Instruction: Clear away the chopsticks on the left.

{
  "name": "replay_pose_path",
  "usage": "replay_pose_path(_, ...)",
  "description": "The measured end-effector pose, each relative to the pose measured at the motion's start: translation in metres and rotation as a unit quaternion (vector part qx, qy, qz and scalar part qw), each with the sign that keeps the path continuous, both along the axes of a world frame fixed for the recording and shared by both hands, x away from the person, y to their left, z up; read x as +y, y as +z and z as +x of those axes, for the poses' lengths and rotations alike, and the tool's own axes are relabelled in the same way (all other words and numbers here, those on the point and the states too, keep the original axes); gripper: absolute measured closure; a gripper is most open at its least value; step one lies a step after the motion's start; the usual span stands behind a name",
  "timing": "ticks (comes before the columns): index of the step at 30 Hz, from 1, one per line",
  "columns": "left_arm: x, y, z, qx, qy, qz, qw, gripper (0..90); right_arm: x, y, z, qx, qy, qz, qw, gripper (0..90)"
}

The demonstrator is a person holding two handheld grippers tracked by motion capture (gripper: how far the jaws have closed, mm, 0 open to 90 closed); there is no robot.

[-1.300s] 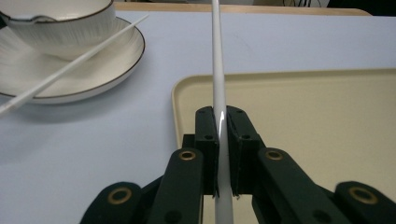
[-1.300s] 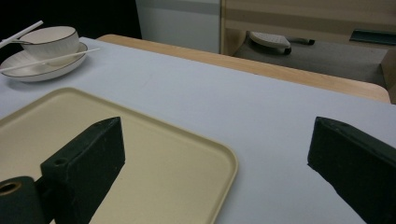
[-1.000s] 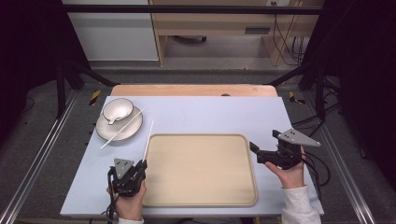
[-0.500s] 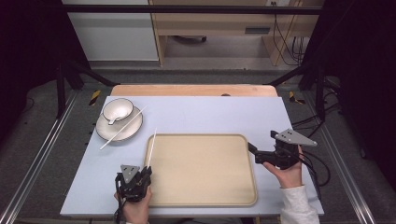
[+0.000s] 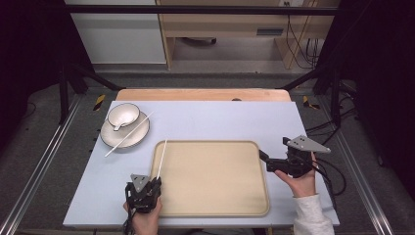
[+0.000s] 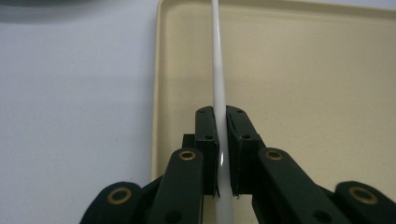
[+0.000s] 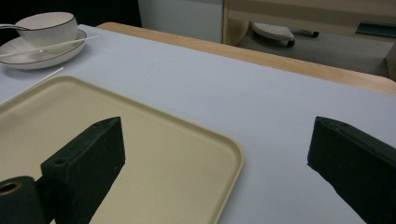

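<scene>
- While the blue table (image 5: 215,120) keeps its layout from a second ago, the beige tray (image 5: 215,181) lies in the same spot near the person's edge and serves as the landmark for what follows.
- At the tray's right rim, the right gripper (image 5: 264,157) stays where it was, its jaws spread wide with nothing between them; in the right gripper view (image 7: 215,154) they straddle the tray's corner.
- At the tray's left front corner, the left gripper (image 5: 149,183) has dropped lower and pulled back toward the person since the earlier frame.
- Beyond the tray's far left corner, the plate (image 5: 110,137) with its bowl (image 5: 123,115) is unmoved, and a second chopstick (image 5: 128,134) rests across them as before.
- Pinched tight between the left gripper's pressed-together pads, the white chopstick (image 5: 162,157) now runs along the tray's left rim, its tip near the far left corner; earlier it lay farther out toward the plate.
</scene>
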State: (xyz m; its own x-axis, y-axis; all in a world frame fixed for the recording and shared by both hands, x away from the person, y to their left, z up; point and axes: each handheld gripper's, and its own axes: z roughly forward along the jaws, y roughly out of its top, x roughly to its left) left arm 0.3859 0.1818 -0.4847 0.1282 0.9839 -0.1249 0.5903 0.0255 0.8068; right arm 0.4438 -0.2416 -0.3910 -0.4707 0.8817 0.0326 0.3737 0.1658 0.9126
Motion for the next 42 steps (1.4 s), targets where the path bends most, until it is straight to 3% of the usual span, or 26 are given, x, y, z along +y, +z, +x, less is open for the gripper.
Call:
replay_pose_path(30,-0.002,0.0,0.005,0.015,0.001,0.016,0.9998,79.6,-0.001,0.001,-0.001,-0.003,0.0,0.001,1.0,4.6)
replay_pose_path(36,0.0,0.006,0.005,0.004,-0.011,0.017,0.9998,74.7,-0.002,0.002,-0.001,-0.004,-0.002,0.002,1.0,4.6)
replay_pose_path(41,0.006,0.017,0.007,-0.014,-0.029,0.007,0.9995,65.9,-0.003,0.003,-0.002,-0.006,-0.002,0.005,1.0,4.6)
replay_pose_path(42,0.008,0.023,0.009,-0.027,-0.042,-0.002,0.9988,64.1,-0.004,0.003,-0.003,-0.007,-0.003,0.005,1.0,4.5)
